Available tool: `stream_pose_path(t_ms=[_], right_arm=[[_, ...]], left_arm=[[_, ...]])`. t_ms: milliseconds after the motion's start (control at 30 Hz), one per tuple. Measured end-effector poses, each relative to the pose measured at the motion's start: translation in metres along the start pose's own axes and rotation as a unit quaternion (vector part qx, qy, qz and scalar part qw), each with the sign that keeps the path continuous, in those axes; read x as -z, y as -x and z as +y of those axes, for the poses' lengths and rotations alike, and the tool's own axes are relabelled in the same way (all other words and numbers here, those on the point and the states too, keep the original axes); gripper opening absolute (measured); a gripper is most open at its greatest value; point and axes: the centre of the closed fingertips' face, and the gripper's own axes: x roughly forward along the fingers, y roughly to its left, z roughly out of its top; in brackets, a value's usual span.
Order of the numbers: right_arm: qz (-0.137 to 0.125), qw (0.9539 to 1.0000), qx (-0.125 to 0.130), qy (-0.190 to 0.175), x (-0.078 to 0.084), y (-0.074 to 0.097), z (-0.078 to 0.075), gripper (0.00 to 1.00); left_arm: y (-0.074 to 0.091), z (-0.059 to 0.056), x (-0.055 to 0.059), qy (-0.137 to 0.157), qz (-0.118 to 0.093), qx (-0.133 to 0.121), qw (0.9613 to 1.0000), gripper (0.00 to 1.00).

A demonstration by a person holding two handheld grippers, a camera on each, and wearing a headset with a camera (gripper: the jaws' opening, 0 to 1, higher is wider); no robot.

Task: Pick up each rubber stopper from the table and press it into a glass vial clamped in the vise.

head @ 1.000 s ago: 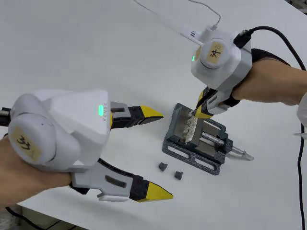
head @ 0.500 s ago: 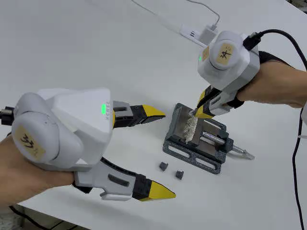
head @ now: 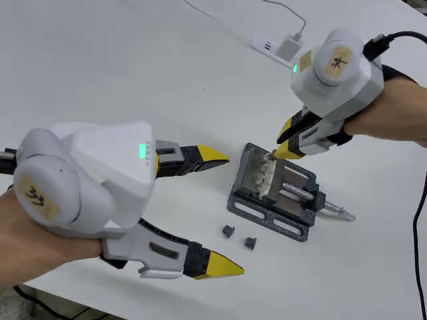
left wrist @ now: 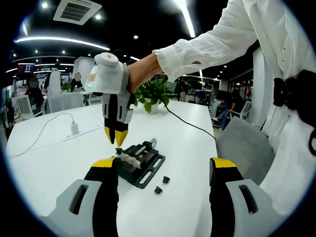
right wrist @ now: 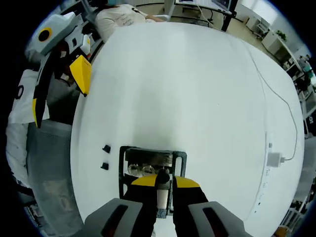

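Note:
A dark metal vise (head: 277,200) sits mid-table with clear glass vials (head: 265,175) clamped between its jaws. Two dark rubber stoppers (head: 227,231) (head: 250,243) lie loose on the table just in front of it. My right gripper (head: 279,151) hangs over the vials, tips down, shut on a dark rubber stopper (right wrist: 161,177) right above the vise (right wrist: 148,153). My left gripper (head: 220,212) is held open at the lower left, short of the loose stoppers (left wrist: 166,179), with nothing between its fingers.
A white power strip with a plugged charger (head: 283,48) and its cable lies at the table's back. The vise's screw handle (head: 337,213) sticks out to the right. A person's white sleeve (left wrist: 207,47) reaches in above the vise (left wrist: 140,163).
The right gripper's body has swung up and to the right while its tips stay over the vials. The left gripper has barely moved.

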Motion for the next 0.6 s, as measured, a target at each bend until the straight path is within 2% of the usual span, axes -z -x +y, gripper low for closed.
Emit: stream_pose_path(t_ms=[67, 133, 267, 400, 600], right_arm=[[-0.010, 0.9999, 0.006, -0.010, 0.003, 0.004, -0.002, 0.01], [-0.019, 0.9997, 0.008, -0.013, 0.008, 0.001, -0.013, 0.00], [-0.037, 0.9989, -0.004, -0.029, 0.009, -0.001, -0.005, 0.00], [-0.042, 0.9985, -0.010, -0.034, 0.007, -0.007, 0.001, 0.00], [-0.049, 0.9982, -0.011, -0.034, 0.005, -0.012, -0.002, 0.00]], left_arm=[[0.000, -0.001, 0.001, 0.000, 0.002, 0.002, 1.0000, 0.74], [0.000, -0.001, 0.001, 0.000, 0.003, 0.003, 1.0000, 0.74], [-0.001, -0.002, 0.001, 0.000, 0.005, 0.006, 1.0000, 0.74], [-0.002, -0.001, 0.002, 0.001, 0.008, 0.008, 0.9999, 0.73], [-0.002, -0.001, 0.002, 0.001, 0.009, 0.010, 0.9999, 0.73]])
